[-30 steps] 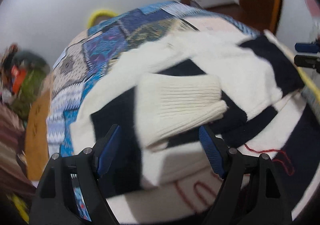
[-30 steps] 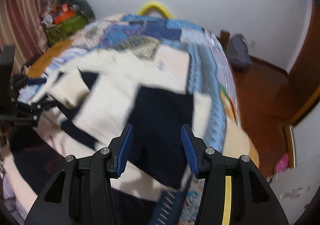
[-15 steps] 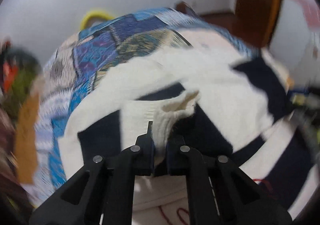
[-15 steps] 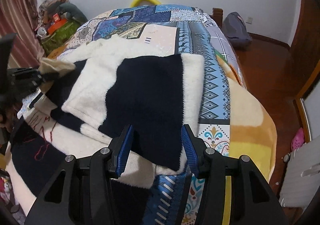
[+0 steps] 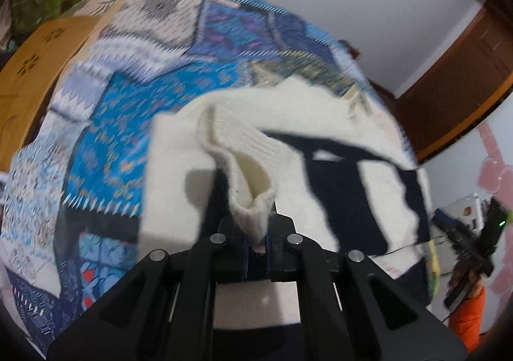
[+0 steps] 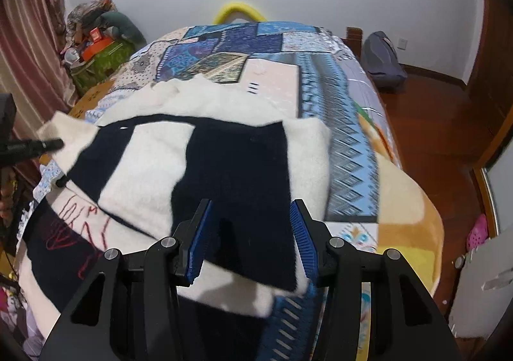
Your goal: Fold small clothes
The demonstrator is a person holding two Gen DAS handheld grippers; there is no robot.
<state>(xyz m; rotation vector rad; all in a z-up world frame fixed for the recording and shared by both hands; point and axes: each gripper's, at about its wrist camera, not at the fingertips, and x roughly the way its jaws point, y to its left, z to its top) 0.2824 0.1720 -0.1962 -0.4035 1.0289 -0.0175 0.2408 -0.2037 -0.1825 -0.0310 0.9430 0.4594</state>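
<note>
A cream and navy block-pattern sweater [image 6: 198, 168] lies across a patchwork bedspread [image 6: 323, 98]. My left gripper [image 5: 256, 245] is shut on the sweater's cream ribbed cuff [image 5: 253, 188] and holds the sleeve lifted out to the left of the body; the sweater body shows behind it [image 5: 346, 181]. In the right wrist view the left gripper [image 6: 48, 144] shows at the far left with the cream sleeve. My right gripper [image 6: 250, 242] is open and empty, just above a navy panel at the sweater's near edge.
A second navy and cream garment with red stitching [image 6: 73, 232] lies under the sweater at the near left. A cluttered green bin [image 6: 96, 56] stands beside the bed. Wooden floor [image 6: 433, 123] and a grey bag [image 6: 383, 59] are to the right.
My left gripper closed on the ribbed cuff and swung it out to the left, pulling the sleeve off the sweater's body. My right gripper stayed open and moved nearer the navy panel.
</note>
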